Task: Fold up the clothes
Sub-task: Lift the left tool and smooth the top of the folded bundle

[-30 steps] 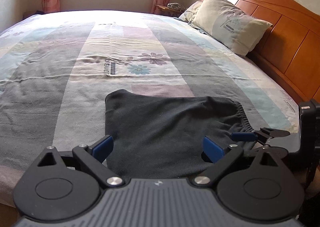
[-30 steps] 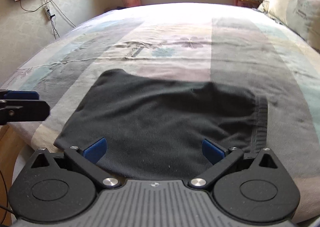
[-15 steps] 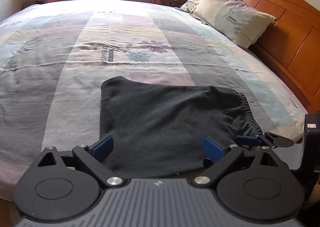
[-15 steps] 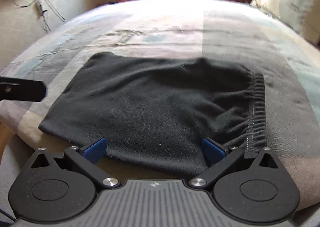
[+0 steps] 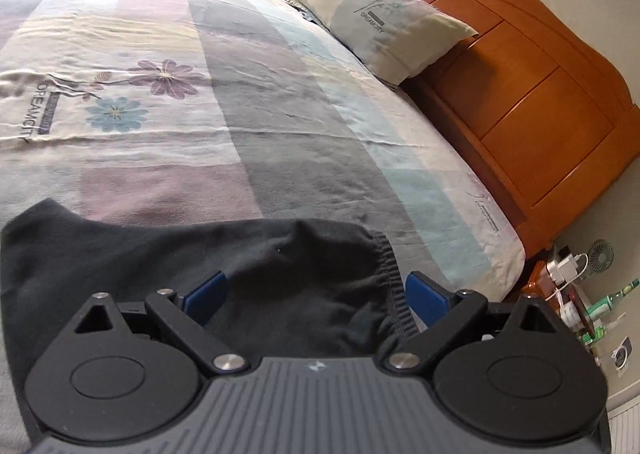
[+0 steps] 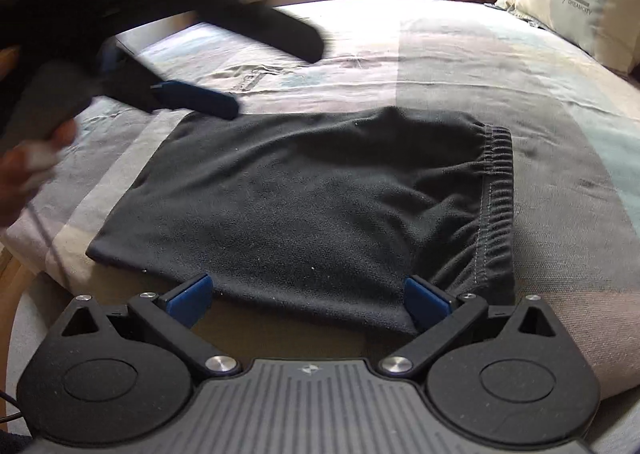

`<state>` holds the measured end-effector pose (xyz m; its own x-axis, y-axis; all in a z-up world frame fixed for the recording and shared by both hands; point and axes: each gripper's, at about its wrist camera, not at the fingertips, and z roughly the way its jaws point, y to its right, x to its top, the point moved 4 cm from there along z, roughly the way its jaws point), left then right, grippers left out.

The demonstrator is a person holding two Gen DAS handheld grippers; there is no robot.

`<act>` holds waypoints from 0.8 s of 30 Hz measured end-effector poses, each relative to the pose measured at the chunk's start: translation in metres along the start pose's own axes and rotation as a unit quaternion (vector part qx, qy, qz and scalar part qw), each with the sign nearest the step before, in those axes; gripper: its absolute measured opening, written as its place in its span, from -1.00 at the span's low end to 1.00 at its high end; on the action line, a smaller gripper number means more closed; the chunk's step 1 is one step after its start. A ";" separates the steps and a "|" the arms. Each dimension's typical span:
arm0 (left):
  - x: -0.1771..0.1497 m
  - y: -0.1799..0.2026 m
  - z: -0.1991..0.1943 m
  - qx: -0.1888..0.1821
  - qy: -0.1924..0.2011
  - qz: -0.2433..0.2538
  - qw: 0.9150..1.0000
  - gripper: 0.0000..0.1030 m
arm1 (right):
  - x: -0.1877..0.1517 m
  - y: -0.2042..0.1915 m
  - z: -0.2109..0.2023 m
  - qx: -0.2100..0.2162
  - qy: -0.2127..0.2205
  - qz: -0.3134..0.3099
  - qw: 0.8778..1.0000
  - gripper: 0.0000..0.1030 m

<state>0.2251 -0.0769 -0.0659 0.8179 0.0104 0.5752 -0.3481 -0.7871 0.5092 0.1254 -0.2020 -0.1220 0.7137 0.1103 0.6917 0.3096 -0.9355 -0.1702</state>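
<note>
Black fleece garment with gathered elastic waistband (image 6: 320,206) lies folded, roughly rectangular, on the patchwork-print bed (image 5: 256,102). Left hand-held gripper (image 5: 316,296) and right hand-held gripper (image 6: 308,296) both spread, pinching nothing.

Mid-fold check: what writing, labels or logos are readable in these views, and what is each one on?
"DREAMCITY" on the bedspread, beside the printed flowers.
"DREAMCITY" on the pillow against the headboard, also visible in the right wrist view.
Small print near the bedspread's corner: too small to read.
Bottle labels on the floor: too small to read.
Black shorts: no text visible.
</note>
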 end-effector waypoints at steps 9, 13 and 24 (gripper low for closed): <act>0.014 -0.026 0.055 0.018 -0.026 -0.063 0.998 0.86 | -0.008 -0.002 0.000 0.002 0.006 -0.025 1.000 1.00; 0.022 -0.021 0.042 0.023 -0.005 -0.055 0.998 0.86 | -0.010 -0.005 -0.001 0.002 0.009 -0.031 0.999 1.00; 0.005 -0.051 -0.044 0.098 0.005 -0.030 0.995 0.86 | 0.033 -0.023 -0.010 0.044 0.052 -0.072 0.995 1.00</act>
<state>0.2268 -0.0097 -0.0609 0.8298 0.0657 0.5542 -0.2019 -0.8905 0.4078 0.1357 -0.1805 -0.0884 0.5902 0.2022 0.7815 0.4610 -0.8792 -0.1207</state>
